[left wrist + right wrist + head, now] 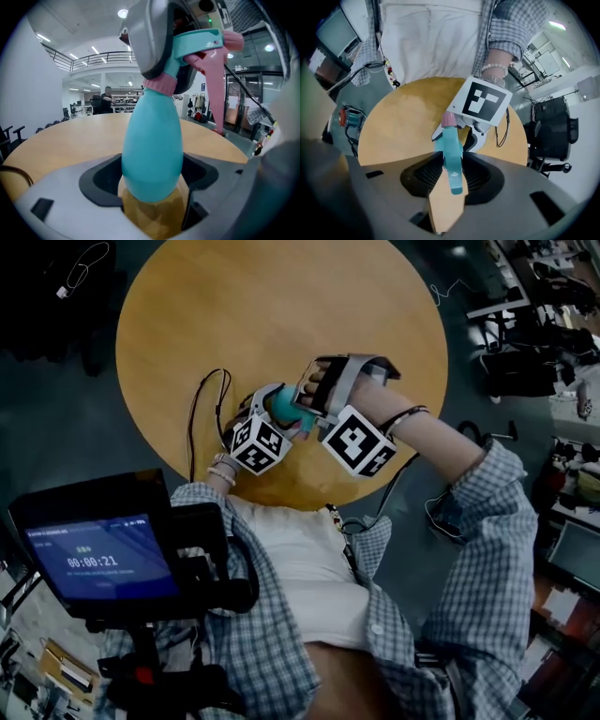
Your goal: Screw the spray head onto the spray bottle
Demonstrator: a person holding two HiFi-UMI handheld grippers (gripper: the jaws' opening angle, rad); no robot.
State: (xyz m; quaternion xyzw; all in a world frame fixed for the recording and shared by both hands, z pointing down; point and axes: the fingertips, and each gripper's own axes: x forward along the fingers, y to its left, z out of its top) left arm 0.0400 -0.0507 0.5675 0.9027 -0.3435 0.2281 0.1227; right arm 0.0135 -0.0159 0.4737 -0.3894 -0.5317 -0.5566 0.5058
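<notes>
The spray bottle is held over the near edge of the round wooden table, where the 2 grippers meet in front of the person. The left gripper is clenched on the bottle's lower body, with 1 dark pad against each side of it, and the tabletop shows through the gap under the rounded base. The bottle is opaque teal, so what is inside it cannot be made out.

The spray head sits on top of the bottle, also teal, with a pink collar at the neck, a pink trigger hanging down beside the bottle and a pink nozzle at its tip. Whether the collar is fully screwed down cannot be told.

The right gripper comes at the head from above, pointing steeply down, and is closed on it, with the teal body caught between its 2 ribbed pads. In its view the left gripper's marker cube lies just beyond the nozzle. A black cable loops on the table beside the left gripper.
</notes>
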